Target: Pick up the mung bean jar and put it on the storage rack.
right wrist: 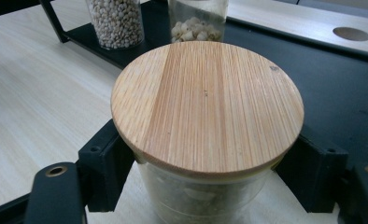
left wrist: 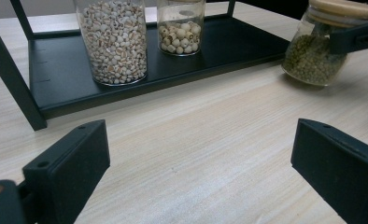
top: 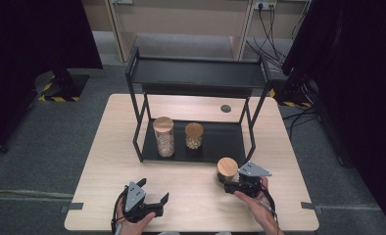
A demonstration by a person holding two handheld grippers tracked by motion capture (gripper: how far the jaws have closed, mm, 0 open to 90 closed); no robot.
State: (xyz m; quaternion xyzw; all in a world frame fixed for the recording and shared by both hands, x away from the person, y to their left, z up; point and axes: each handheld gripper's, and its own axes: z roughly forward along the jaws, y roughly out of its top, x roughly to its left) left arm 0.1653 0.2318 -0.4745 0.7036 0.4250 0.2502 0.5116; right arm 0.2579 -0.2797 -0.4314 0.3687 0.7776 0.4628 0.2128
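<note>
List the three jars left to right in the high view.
Tall jar of small pale grains → shorter jar of larger pale seeds, both on the rack's lower shelf → jar of green beans on the table, clamped in the right gripper.

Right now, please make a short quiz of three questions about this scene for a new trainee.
1. How many jars stand on the lower shelf of the black rack?
2. True or false: the right gripper is shut on the jar of green beans.
3. Which jar on the shelf is taller: A, the jar of small white grains, or B, the jar of round pale seeds?

Key: 1. Two. 2. True; its fingers press the glass under the wooden lid. 3. A.
</note>
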